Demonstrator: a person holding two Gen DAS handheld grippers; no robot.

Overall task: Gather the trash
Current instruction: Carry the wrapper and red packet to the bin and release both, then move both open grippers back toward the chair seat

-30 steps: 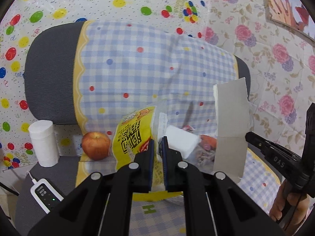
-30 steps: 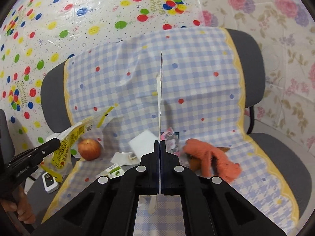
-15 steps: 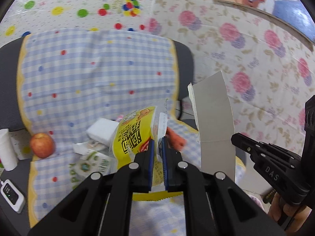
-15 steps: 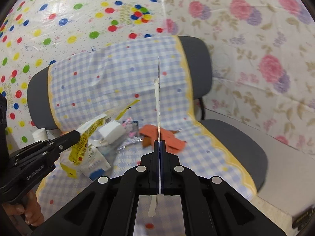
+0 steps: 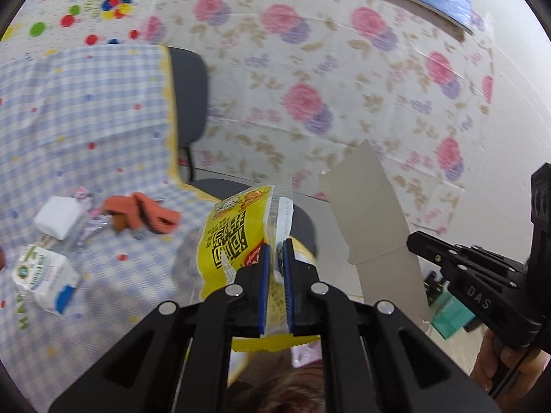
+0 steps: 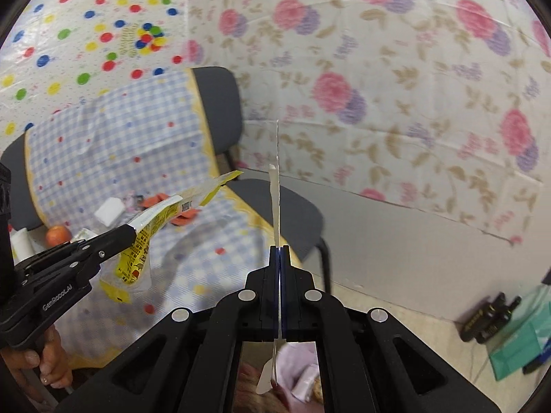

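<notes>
The left hand-held gripper (image 5: pixel 275 258) clamps a yellow snack wrapper (image 5: pixel 237 237); the right hand-held gripper (image 6: pixel 279 254) pinches grey cardboard (image 5: pixel 375 220), edge-on in its own view, flat-faced in the left's.

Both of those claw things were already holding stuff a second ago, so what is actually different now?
Both views have swung to the right: the checked chair cover has slid to the left and the floral wall fills more of the view. Nothing was picked up or dropped. The left gripper is still clamped on the yellow wrapper, and the right gripper still pinches the cardboard piece. The milk carton still lies on the seat.
</notes>
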